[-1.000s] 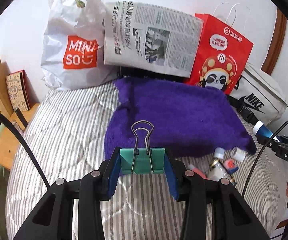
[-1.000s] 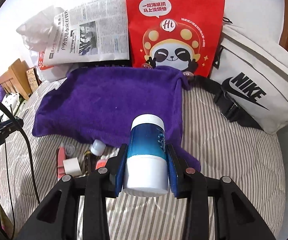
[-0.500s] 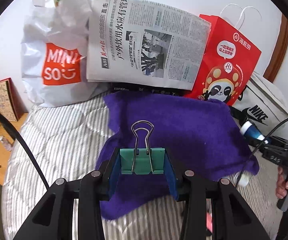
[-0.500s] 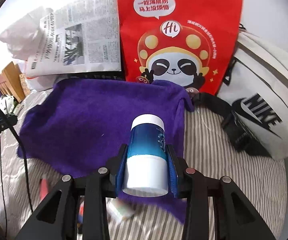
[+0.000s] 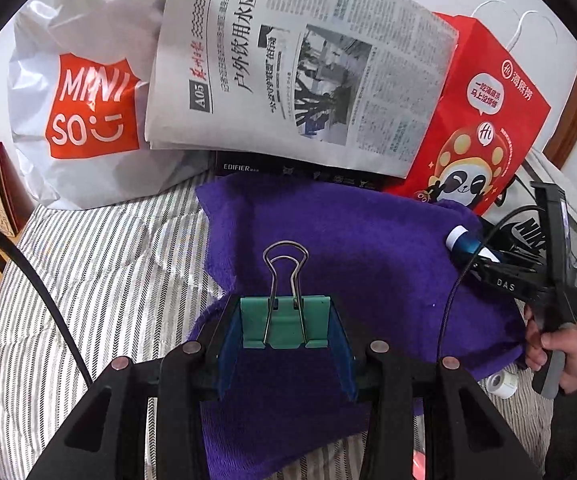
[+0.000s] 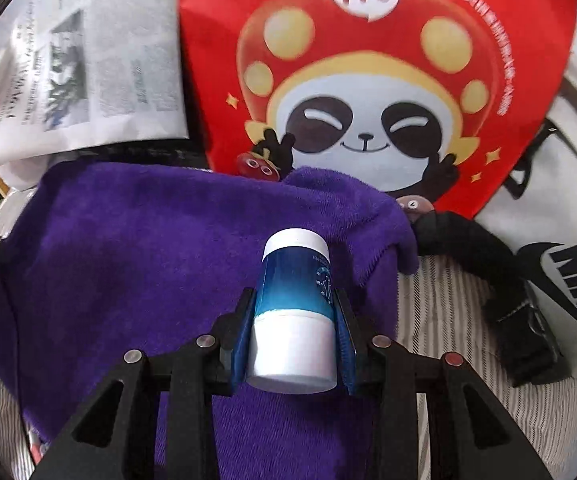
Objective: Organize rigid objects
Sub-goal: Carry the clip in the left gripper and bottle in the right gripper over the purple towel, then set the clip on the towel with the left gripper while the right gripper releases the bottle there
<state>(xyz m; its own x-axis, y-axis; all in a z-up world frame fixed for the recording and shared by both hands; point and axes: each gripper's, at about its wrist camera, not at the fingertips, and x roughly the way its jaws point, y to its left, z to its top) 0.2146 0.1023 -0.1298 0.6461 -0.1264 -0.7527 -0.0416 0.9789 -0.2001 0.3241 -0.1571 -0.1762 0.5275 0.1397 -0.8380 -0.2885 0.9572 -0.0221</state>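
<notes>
Partly hidden box (image 5: 288,171), cut-off white bag (image 6: 560,216)

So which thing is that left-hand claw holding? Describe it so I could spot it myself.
Find the purple towel spread on the striped bed. Over its near edge, the left gripper clamps a green binder clip. It is the only green item, with silver wire handles looping up, unlike the blue and white bottle in the right gripper.

Right gripper (image 6: 292,320) clamped on blue-and-white bottle (image 6: 294,304), above purple towel (image 6: 128,248). Red panda-print bag (image 6: 368,80), newspaper (image 6: 76,68) and white Nike bag (image 6: 560,248) behind.
</notes>
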